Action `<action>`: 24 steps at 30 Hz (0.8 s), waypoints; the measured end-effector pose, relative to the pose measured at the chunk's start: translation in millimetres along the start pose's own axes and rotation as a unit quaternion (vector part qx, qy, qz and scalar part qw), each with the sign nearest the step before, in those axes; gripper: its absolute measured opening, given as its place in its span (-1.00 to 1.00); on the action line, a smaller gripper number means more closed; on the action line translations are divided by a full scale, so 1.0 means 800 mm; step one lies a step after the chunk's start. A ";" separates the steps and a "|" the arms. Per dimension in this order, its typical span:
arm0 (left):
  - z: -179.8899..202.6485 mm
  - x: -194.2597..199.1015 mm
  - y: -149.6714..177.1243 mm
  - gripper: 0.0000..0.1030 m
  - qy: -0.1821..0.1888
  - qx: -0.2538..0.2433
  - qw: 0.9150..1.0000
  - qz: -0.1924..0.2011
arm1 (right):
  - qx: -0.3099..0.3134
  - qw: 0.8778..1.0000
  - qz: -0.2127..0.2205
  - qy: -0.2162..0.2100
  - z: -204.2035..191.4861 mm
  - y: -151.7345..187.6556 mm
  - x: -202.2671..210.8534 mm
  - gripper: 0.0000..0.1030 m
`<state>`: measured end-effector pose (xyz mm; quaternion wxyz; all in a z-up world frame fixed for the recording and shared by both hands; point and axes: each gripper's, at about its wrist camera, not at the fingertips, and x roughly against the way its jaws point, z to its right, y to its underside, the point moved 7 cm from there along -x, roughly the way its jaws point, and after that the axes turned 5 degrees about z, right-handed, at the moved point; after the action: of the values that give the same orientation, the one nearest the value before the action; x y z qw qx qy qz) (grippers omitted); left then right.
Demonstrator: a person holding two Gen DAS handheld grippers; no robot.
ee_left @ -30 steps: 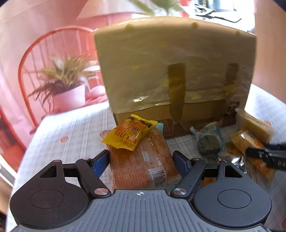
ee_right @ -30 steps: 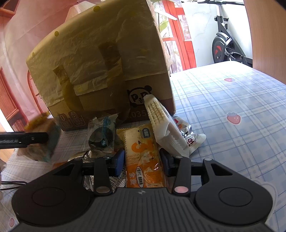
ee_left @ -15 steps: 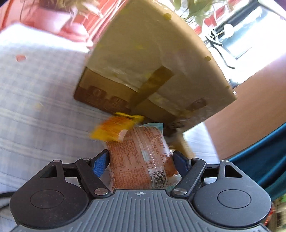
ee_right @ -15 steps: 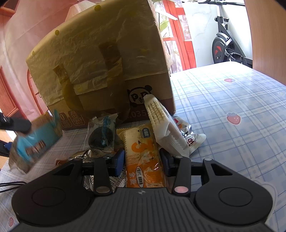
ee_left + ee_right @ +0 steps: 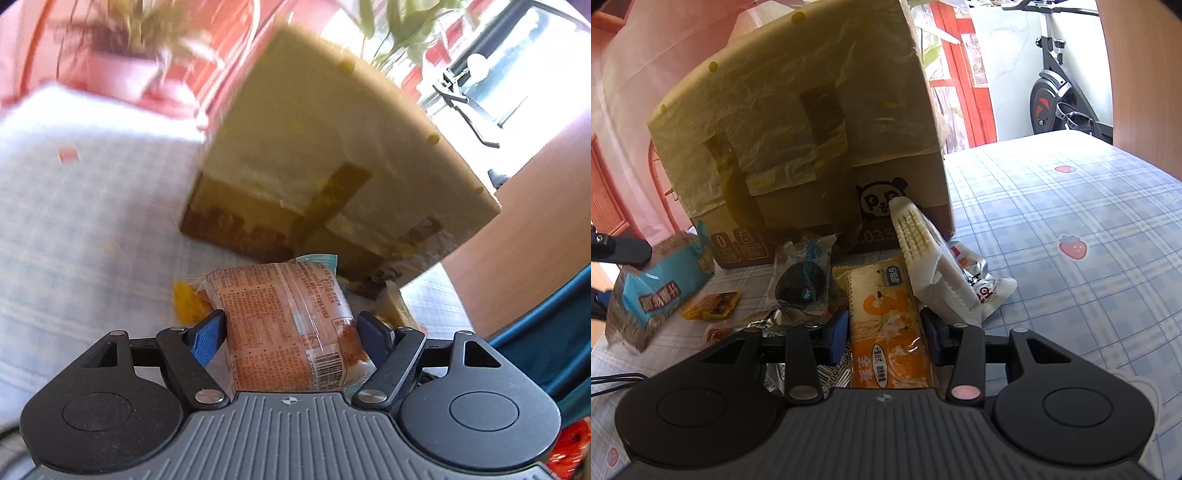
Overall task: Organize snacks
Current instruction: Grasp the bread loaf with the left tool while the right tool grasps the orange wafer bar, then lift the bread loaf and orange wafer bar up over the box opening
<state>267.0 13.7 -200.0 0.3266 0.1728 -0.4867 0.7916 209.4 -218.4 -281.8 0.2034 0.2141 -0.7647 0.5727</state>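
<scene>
Left claw (image 5: 291,334): clamped on the bread packet (image 5: 291,325), held clear of the table (image 5: 1071,206).
Cardboard box (image 5: 812,122): upright on table behind the snack pile.
Right claw (image 5: 884,336): pinching the orange snack bar (image 5: 886,325), which lies on the table before the box.

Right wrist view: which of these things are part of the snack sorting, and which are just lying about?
Job:
- orange pack between the right gripper's jaws
- bread pack in the left gripper
- cookie
- white wafer pack
- small yellow packet
- box, likely where they go

Lying about:
- exercise bike
- tablecloth
</scene>
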 end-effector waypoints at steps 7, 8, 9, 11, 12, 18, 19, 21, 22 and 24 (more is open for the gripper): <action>-0.005 0.027 -0.017 0.53 -0.060 -0.060 0.994 0.063 | -0.001 1.000 0.019 -0.018 -0.007 -0.010 0.017 -0.15; -0.006 0.032 -0.018 0.53 -0.058 -0.056 0.995 0.065 | -0.005 1.000 0.022 -0.019 -0.007 -0.013 0.019 -0.15; -0.006 0.034 -0.020 0.53 -0.054 -0.052 0.995 0.068 | -0.009 0.999 0.028 -0.021 -0.007 -0.017 0.023 -0.15; -0.003 0.043 -0.026 0.53 -0.046 -0.051 0.995 0.079 | -0.013 0.999 0.039 -0.023 -0.010 -0.028 0.031 -0.15; 0.000 0.046 -0.030 0.53 -0.042 -0.053 0.994 0.085 | -0.015 0.999 0.045 -0.025 -0.012 -0.033 0.034 -0.15; 0.020 0.060 -0.046 0.53 -0.004 -0.066 0.993 0.102 | -0.003 0.996 0.087 -0.034 -0.030 -0.072 0.056 -0.15; 0.024 0.061 -0.047 0.53 0.001 -0.070 0.992 0.103 | -0.002 0.995 0.094 -0.035 -0.033 -0.078 0.060 -0.15; 0.031 0.063 -0.049 0.53 0.011 -0.073 0.992 0.105 | -0.002 0.994 0.106 -0.036 -0.038 -0.090 0.068 -0.15; 0.035 0.064 -0.051 0.53 0.017 -0.074 0.991 0.106 | -0.001 0.993 0.112 -0.037 -0.040 -0.095 0.072 -0.15; 0.045 0.067 -0.056 0.53 0.029 -0.080 0.990 0.111 | 0.000 0.992 0.123 -0.038 -0.043 -0.108 0.081 -0.15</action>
<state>257.5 14.6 -121.9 0.2630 0.0679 -0.5547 0.7865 206.6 -213.0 -169.0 0.1021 0.1396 -0.7922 0.5852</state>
